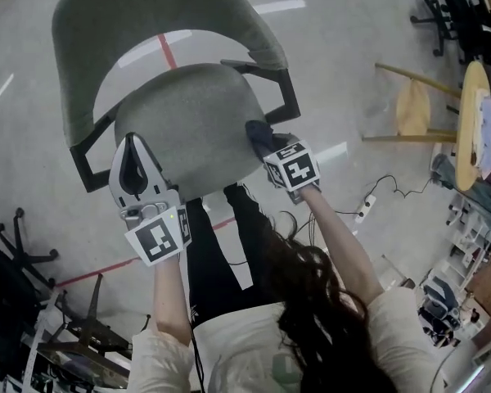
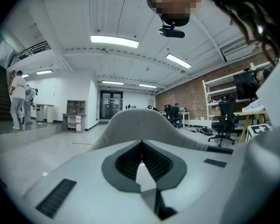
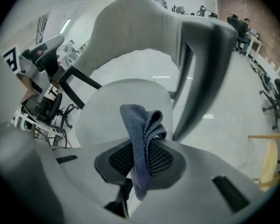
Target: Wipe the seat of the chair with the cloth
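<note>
Chair seat (image 1: pixel 192 121): grey cloth, looked matt.
Chair arms (image 1: pixel 288 88): black plastic, dull.
Cloth (image 3: pixel 142 139): blue terry, was fuzzy.
Floor (image 1: pixel 335 56) around the chair: smooth, shone faintly.
Stool (image 1: pixel 412 109) beside the chair: pale wood.

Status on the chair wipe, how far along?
Done: the cloth is clamped in the right gripper. In hand: it is at the right edge of the chair seat; contact is unclear. Left: the wipe across the seat, where no wiped patch can be told. The left gripper is shut, empty, by the seat's left edge.
</note>
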A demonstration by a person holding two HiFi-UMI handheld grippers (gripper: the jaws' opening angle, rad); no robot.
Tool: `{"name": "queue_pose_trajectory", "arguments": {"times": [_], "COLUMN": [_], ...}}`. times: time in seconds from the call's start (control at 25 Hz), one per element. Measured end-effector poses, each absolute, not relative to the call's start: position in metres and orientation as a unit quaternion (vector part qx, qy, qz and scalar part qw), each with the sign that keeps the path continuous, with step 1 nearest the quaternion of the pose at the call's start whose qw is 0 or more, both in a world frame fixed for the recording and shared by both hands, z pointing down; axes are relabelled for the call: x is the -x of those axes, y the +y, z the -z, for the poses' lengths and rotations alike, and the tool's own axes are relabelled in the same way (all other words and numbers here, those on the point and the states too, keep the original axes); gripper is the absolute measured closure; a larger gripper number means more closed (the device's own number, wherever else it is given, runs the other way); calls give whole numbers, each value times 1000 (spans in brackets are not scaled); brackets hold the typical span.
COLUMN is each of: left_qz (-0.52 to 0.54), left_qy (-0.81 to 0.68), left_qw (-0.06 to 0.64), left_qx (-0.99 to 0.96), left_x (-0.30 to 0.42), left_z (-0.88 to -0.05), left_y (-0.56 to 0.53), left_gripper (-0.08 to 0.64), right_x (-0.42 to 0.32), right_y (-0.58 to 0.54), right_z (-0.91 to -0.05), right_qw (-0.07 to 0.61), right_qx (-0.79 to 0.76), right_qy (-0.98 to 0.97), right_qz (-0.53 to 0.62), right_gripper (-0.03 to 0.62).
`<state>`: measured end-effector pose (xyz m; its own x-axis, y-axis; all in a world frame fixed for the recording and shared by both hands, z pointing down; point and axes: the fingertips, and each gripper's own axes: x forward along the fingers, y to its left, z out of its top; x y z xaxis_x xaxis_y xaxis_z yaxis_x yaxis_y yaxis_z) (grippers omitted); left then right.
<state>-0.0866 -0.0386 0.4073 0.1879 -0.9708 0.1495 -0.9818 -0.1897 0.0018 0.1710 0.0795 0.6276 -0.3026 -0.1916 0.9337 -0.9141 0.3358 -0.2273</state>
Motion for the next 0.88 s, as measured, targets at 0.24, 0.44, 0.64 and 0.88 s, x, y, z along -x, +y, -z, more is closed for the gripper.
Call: {"name": "queue_pose_trajectory", "arguments": {"times": [0.24,0.44,0.64,0.88], "left_qz": [-13,18,66,108], "left_qy": [-675,-701,-713,-698], "left_qw": [38,26,-20,-67], "left_qx": [-737,-713,-698,-705], "left_x": [114,159,186,155], "left_z": [-324,-221,-108,-17], "left_y": [-55,-46,-20,18], "left_gripper": [546,546,546,546], "right_x": [-97,-28,10,5], "right_y": [-20,-77,-89,-52], "right_z": [-519,-366,-182,-42], "right_qw": [374,262,127,-1], "right_qx": [-405,-431,-455,-464], "right_qy": [-765,-818,-862,-882], "right_qz": [-333,-278,-184,-79], "right_gripper": [535,535,535,535]}}
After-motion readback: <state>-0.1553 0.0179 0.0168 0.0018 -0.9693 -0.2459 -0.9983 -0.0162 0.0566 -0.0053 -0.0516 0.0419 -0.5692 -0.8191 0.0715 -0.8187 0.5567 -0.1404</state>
